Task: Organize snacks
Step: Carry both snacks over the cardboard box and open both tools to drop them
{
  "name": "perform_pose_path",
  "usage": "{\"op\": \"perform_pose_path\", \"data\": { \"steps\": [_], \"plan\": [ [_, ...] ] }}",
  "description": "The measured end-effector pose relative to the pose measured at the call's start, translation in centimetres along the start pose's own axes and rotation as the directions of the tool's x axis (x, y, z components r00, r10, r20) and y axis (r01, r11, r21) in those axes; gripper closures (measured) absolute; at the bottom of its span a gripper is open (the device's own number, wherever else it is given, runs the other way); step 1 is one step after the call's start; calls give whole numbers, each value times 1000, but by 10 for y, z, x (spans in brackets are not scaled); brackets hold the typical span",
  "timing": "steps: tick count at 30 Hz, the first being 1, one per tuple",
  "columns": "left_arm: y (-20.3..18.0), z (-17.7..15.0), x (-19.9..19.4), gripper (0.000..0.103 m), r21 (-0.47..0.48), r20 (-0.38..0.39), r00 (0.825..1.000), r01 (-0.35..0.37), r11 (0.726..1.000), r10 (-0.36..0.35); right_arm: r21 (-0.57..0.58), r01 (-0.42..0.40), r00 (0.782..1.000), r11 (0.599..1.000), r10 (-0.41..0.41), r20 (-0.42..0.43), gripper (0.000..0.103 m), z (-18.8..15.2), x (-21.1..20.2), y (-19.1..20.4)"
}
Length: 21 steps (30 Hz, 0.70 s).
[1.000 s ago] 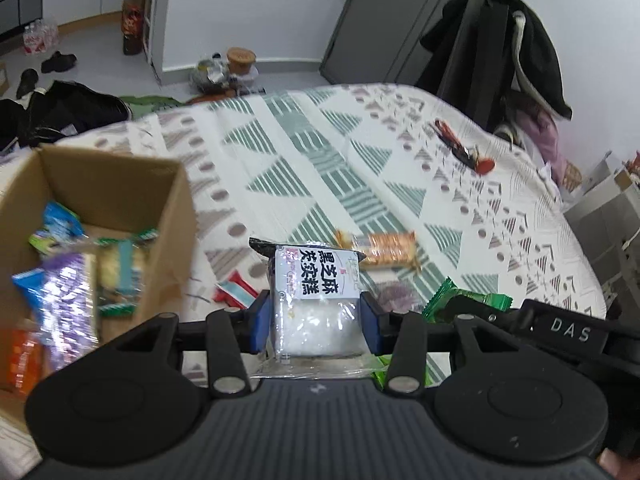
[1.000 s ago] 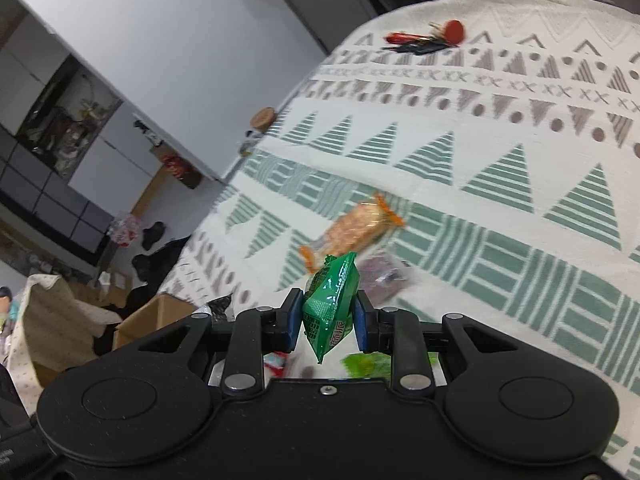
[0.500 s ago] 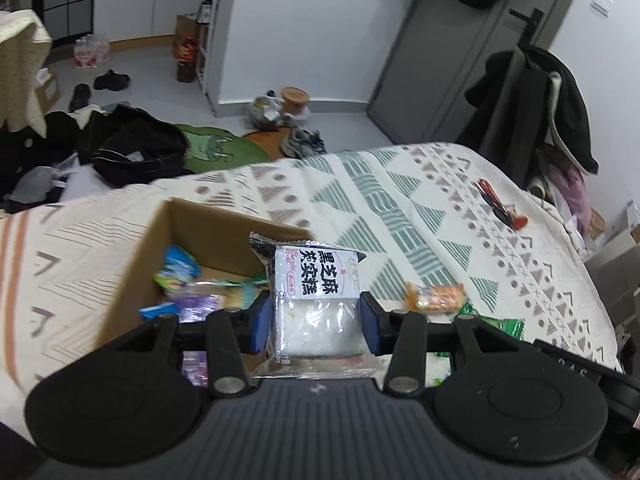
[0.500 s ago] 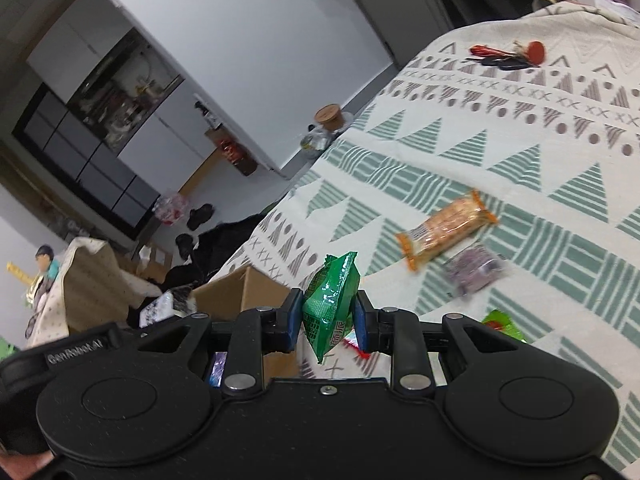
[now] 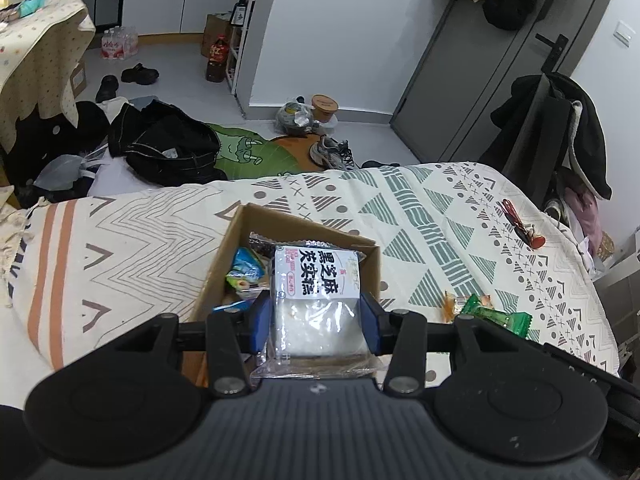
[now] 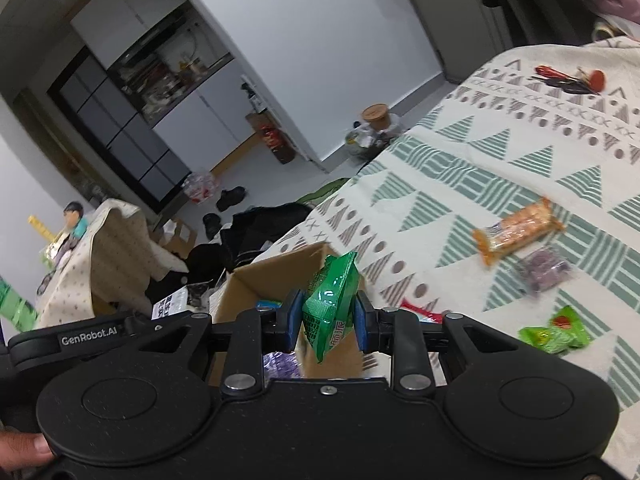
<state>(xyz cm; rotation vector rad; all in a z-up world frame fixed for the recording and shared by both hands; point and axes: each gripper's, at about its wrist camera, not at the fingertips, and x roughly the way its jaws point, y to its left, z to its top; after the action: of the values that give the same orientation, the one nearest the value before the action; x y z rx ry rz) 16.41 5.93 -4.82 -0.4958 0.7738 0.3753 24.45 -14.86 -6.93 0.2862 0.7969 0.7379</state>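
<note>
Carrying was the step in hand: both grippers were loaded and poised at the open brown cardboard box (image 5: 244, 232) on the patterned cream-and-green bedspread (image 5: 420, 216). The left gripper (image 5: 316, 316) was clamped on a clear-wrapped white cake packet with a black-lettered label (image 5: 316, 292), held over the box's near right corner. The right gripper (image 6: 325, 316) was clenched on a glossy green foil snack packet (image 6: 330, 304), tilted, in front of the same box (image 6: 280, 268). By my judgement, the next move called for lowering each packet inside the walls and parting the jaws, one side at a time to avoid collision. The box already held several wrapped snacks, among them a blue packet (image 5: 246, 264); the rest was too hidden to list. Outside it, on the bedspread, lay an orange biscuit bar (image 6: 516, 232), a purple packet (image 6: 546, 270) and small green packets (image 6: 556, 332), not yet collected.
</note>
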Motion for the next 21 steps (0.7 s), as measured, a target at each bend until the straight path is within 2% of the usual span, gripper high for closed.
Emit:
{"op": "perform_pose_path", "data": {
  "steps": [8,12,21],
  "plan": [
    [25,1,-1,58,-33,-5,1000,3,999,-3,-67,-3,1000,998,2,-21,77,-9,15,25],
    [31,0,3,58,-29,-31,999,17,999,-18,-93,-16,1000,996,14,-22,77,-12,18,37],
    [49,5,9,53,-62,-38,999,-4,998,1,-119,-21,998,993,14,-58,76,-22,37,52]
  ]
}}
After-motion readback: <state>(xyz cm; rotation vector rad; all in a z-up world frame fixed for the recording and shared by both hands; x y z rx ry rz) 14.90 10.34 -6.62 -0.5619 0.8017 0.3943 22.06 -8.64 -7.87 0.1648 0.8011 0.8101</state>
